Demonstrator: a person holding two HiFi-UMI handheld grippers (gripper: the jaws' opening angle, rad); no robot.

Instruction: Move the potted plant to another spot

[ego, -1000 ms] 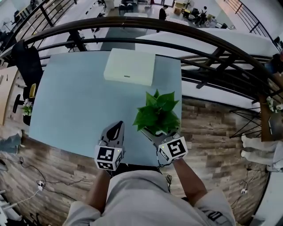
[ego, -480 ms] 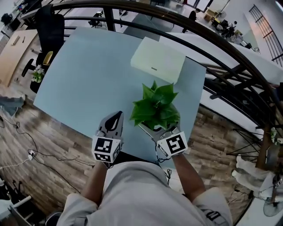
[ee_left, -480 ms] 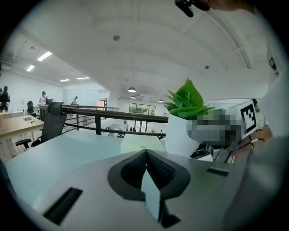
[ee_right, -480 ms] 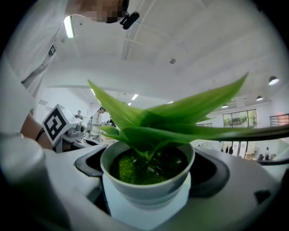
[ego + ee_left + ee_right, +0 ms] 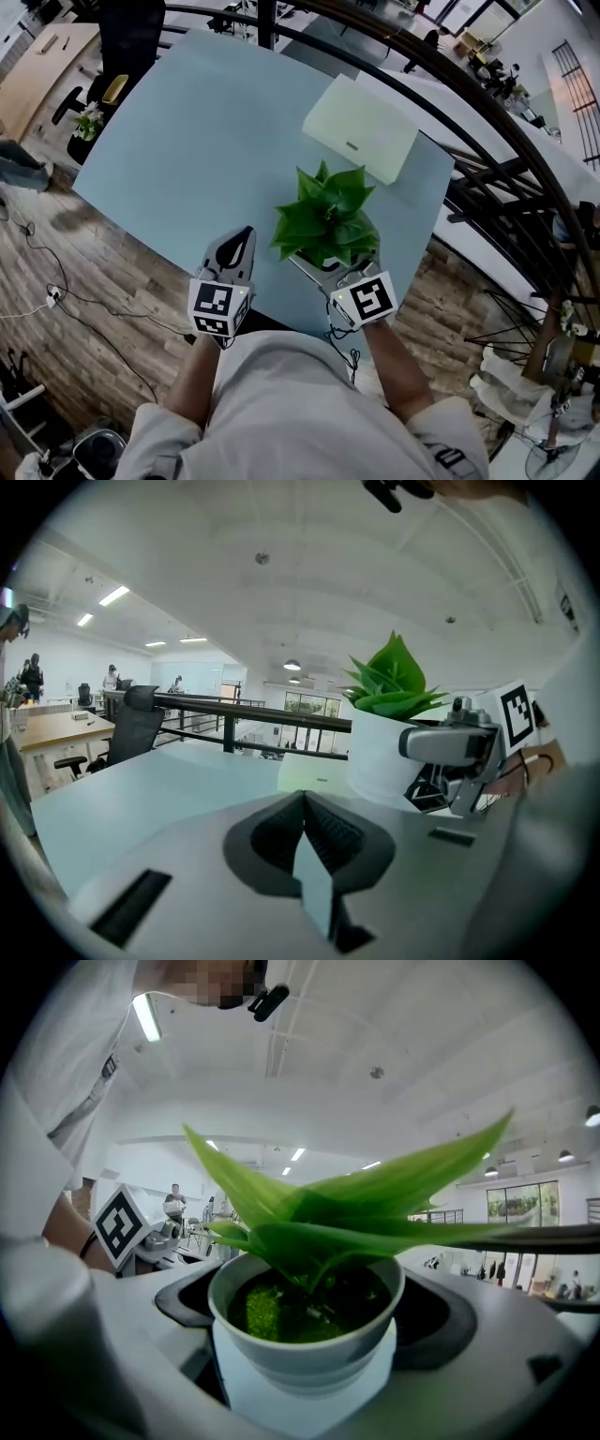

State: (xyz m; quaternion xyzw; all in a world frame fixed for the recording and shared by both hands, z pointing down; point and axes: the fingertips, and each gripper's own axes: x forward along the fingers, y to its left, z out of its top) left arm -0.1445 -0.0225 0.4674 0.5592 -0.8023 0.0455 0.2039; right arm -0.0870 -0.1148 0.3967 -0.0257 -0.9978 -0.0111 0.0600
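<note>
The potted plant (image 5: 325, 220), green leaves in a white pot (image 5: 305, 1340), stands at the near right part of the pale blue table (image 5: 187, 141). My right gripper (image 5: 330, 267) is shut on the pot, its dark pads pressing the pot's two sides in the right gripper view. In the left gripper view the same pot (image 5: 380, 761) shows at the right, with the right gripper beside it. My left gripper (image 5: 239, 242) hovers at the table's near edge, left of the plant, shut with nothing between its jaws (image 5: 305, 832).
A flat cream box (image 5: 361, 129) lies on the table's far right part, behind the plant. A dark curved railing (image 5: 487, 112) runs past the table's far and right sides. An office chair (image 5: 127, 37) stands at the far left corner. Cables lie on the wooden floor (image 5: 84, 281).
The head view has swung, so the table now sits more diagonally. The plant and right gripper have shifted slightly left in view; the left gripper keeps its place beside them.
</note>
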